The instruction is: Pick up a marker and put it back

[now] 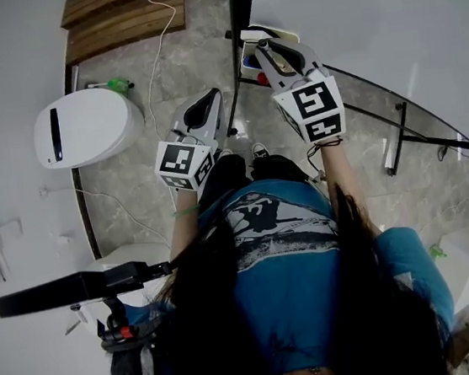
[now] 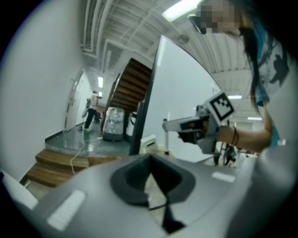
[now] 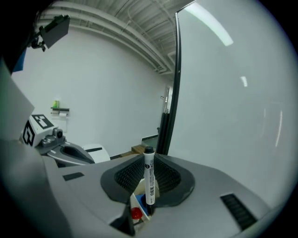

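Observation:
In the right gripper view a white marker point(image 3: 149, 173) with a black cap stands upright between the dark pads of my right gripper point(image 3: 147, 188), which is shut on it. Just beneath it is a small white holder point(image 3: 138, 209) with a red cap point(image 3: 135, 214) and a blue one in it. In the head view the right gripper point(image 1: 267, 51) reaches toward that holder point(image 1: 251, 61) at the foot of the whiteboard. My left gripper point(image 1: 205, 110) hangs lower and to the left, with its jaws together and nothing in them point(image 2: 157, 188).
The whiteboard point(image 3: 233, 107) with its black edge post point(image 1: 239, 20) fills the right side. A white rounded machine point(image 1: 85, 128), wooden steps point(image 1: 122, 14) and a white cable point(image 1: 159, 60) lie on the tiled floor. A person point(image 2: 92, 110) stands far off by the stairs.

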`<action>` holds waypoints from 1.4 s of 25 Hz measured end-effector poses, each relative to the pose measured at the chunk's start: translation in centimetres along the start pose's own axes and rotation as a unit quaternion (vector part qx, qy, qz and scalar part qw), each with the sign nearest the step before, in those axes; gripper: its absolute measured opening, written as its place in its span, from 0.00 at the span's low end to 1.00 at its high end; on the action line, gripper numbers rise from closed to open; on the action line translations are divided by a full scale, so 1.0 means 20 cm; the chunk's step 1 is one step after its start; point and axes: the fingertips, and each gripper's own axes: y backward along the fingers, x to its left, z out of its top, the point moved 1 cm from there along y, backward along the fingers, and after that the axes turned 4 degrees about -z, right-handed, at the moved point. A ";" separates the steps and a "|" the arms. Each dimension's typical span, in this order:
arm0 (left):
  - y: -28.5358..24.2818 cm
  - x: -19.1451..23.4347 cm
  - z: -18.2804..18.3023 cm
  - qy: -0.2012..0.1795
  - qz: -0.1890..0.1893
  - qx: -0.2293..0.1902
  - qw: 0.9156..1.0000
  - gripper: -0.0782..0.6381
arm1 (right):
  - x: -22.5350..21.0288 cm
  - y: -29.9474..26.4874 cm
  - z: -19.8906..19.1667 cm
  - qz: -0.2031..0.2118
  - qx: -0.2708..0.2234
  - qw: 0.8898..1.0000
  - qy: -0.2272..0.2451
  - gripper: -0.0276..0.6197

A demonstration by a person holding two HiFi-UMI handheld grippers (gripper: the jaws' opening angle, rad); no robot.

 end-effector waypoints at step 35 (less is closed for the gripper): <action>-0.09 -0.24 0.01 -0.064 -0.087 0.041 0.993 0.11 | -0.10 0.50 0.15 -0.044 -0.097 0.990 -0.097 0.15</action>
